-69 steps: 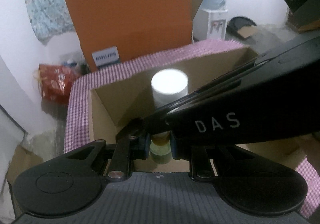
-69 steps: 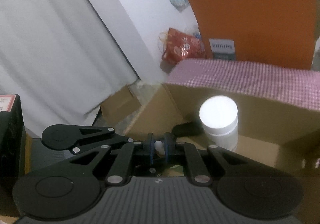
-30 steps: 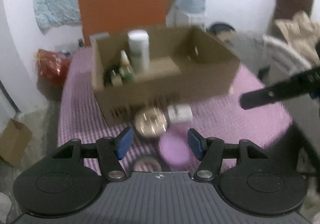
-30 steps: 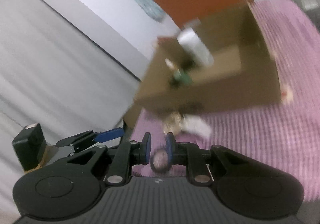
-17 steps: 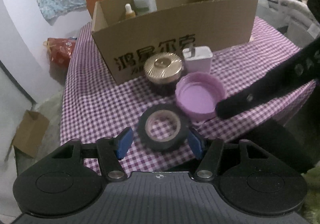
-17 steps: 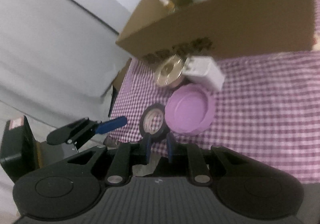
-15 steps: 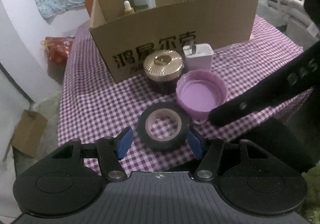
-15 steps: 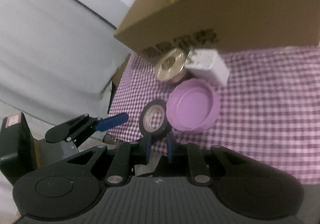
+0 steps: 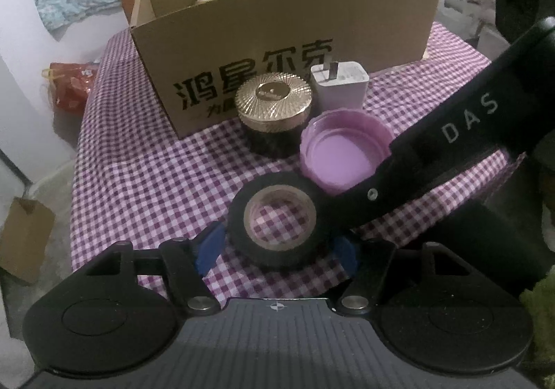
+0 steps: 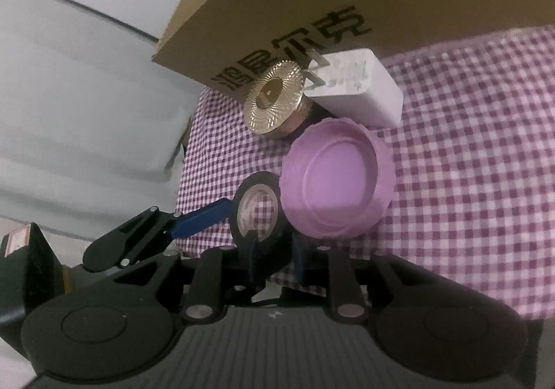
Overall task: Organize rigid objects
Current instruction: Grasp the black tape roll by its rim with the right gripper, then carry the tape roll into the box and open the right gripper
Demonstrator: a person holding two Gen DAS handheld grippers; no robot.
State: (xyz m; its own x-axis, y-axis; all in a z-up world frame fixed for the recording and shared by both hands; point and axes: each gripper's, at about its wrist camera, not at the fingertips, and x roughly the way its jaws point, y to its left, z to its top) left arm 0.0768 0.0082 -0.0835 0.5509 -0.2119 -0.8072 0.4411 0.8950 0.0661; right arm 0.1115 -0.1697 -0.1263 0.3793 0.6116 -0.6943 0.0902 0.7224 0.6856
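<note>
Left wrist view: wide left claw [image 9: 279, 246] flanks a black tape roll [image 9: 277, 219] lying flat on the checked bench [image 9: 138, 174]; narrowed right claw [image 10: 274, 255] straddles its rim beside a ribbed purple lid [image 9: 343, 149].

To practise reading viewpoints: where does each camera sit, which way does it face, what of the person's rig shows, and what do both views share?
Left wrist: on the left claw, low, facing the cardboard box; its open fingers flank the black tape roll; the body of the right claw crosses from the right.
Right wrist: on the right claw, tilted, facing the same cluster; the left claw's blue finger shows at left.
Shared: tape roll, purple lid, gold-lidded jar, white charger, box.
</note>
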